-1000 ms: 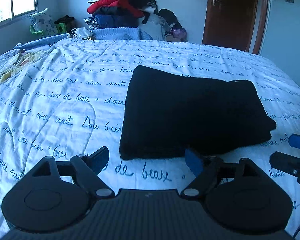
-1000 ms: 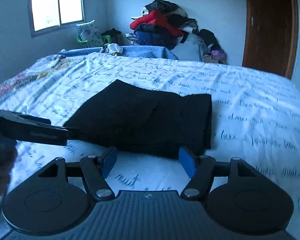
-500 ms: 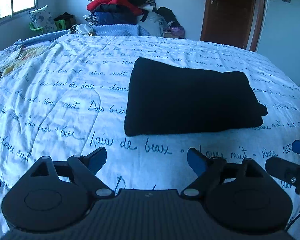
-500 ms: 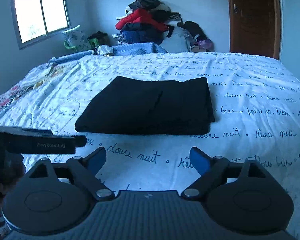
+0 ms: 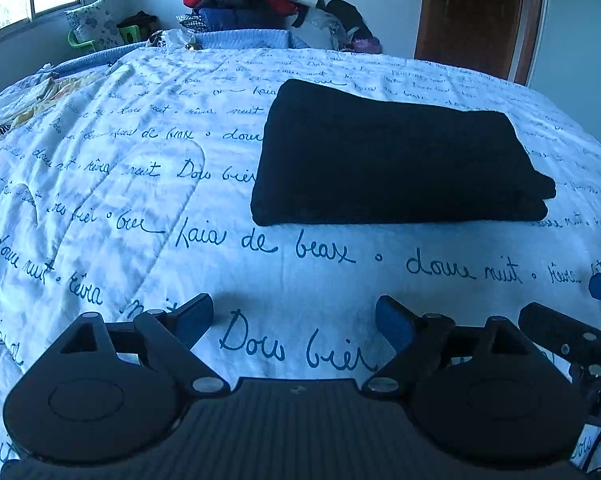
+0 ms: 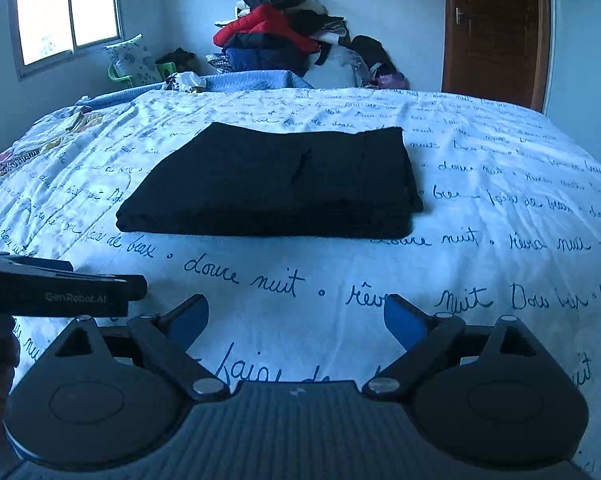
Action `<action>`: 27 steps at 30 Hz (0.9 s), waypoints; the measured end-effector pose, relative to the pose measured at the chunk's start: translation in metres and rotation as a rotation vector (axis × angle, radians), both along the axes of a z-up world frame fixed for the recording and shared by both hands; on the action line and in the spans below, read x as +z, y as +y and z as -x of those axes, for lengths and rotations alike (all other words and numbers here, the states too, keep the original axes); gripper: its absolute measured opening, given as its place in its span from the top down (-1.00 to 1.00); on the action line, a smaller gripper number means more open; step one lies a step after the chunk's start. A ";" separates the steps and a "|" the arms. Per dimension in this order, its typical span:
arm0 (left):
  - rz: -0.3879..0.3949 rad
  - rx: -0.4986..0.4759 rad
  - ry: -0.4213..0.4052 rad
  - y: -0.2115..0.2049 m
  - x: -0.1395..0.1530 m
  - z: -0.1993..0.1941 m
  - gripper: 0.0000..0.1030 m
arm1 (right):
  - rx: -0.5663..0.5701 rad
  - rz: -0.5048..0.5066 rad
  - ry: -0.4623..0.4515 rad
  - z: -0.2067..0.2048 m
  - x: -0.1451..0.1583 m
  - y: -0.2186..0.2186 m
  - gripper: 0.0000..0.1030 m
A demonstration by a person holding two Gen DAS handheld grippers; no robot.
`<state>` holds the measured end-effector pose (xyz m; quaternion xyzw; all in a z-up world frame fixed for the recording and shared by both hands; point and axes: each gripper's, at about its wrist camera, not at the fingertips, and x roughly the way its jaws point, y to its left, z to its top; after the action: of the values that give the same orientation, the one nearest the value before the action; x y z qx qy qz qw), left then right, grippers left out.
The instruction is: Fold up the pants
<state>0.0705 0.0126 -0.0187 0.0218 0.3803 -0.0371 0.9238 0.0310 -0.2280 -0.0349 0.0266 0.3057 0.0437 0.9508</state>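
The black pants (image 5: 396, 156) lie folded into a flat rectangle on the bed (image 5: 112, 184), on the white cover with blue handwriting. They rest near the middle of the bed, and nothing touches them.

The left gripper (image 5: 294, 318) hangs above the near part of the cover, apart from the pants. Its fingers (image 5: 194, 316) are spread wide and hold nothing. The right gripper (image 6: 296, 320) is also over the near cover, apart from the near edge of the pants, and its blue fingers (image 6: 404, 322) are wide apart and empty too. In the right wrist view a part of the left gripper shows at the left edge, so the two tools are side by side.

Behind the bed a pile of clothes (image 6: 276, 36) with a red piece leans against the wall. A window (image 6: 66, 8) is at the left and a brown door (image 6: 496, 28) at the right.
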 end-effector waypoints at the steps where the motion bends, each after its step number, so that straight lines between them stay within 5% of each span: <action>1: -0.001 0.001 -0.002 0.000 -0.001 0.000 -0.73 | 0.000 -0.002 0.001 0.000 0.000 0.000 -0.85; 27: -0.023 0.000 -0.041 -0.005 -0.016 0.010 -1.00 | -0.016 0.035 0.035 -0.002 -0.021 0.011 -0.89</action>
<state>0.0608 0.0073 -0.0344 0.0334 0.3616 -0.0323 0.9312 0.0332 -0.2174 -0.0560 0.0133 0.3228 0.0305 0.9459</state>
